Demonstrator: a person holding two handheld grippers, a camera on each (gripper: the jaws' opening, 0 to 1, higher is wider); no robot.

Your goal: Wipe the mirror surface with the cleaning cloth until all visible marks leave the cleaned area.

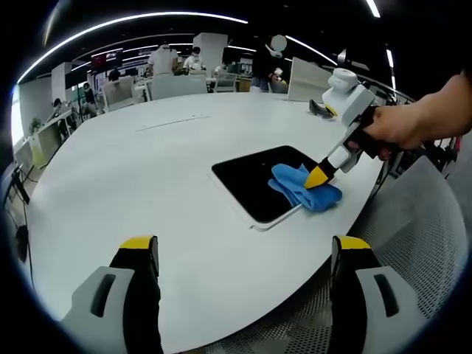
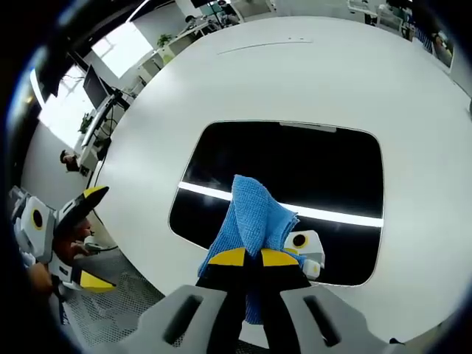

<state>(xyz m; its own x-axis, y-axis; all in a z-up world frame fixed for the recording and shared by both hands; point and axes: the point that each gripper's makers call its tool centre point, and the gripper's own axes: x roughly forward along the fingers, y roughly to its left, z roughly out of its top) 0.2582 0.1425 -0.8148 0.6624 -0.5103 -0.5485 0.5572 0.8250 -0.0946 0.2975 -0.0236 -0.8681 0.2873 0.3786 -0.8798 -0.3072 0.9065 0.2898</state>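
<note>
In the left gripper view, the left tool (image 1: pixel 243 254) is held back over the near edge of the white tabletop (image 1: pixel 147 169) with its jaws spread wide and nothing between them, so it's basically parked. Further out, the mirror (image 1: pixel 254 181) is seen lying flat near the tabletop's right edge, dark glass in a pale frame, and the blue cleaning cloth (image 1: pixel 302 188) is bunched on its right-hand end, pinned there by the right tool (image 1: pixel 318 177), which is gripped by a person's hand (image 1: pixel 402 125). In the right gripper view, the right tool (image 2: pixel 247 257) is clamped shut on the cleaning cloth (image 2: pixel 251 210), with the free fold draped forward onto the mirror (image 2: pixel 295 158); a bright strip of ceiling light is reflected across the glass, and no marks can be made out from here, tbh. The left tool (image 2: pixel 77 240) is seen off to the left past the tabletop (image 2: pixel 413 125) edge. For the wiping itself, the cloth should probably be kept flat and pressed down, and dragged in overlapping passes rather than dabbed. The mirror's long axis is seen running left to right across this view, so strokes along it would likely cover the most glass, with the frame kept from sliding off the nearby edge.
</note>
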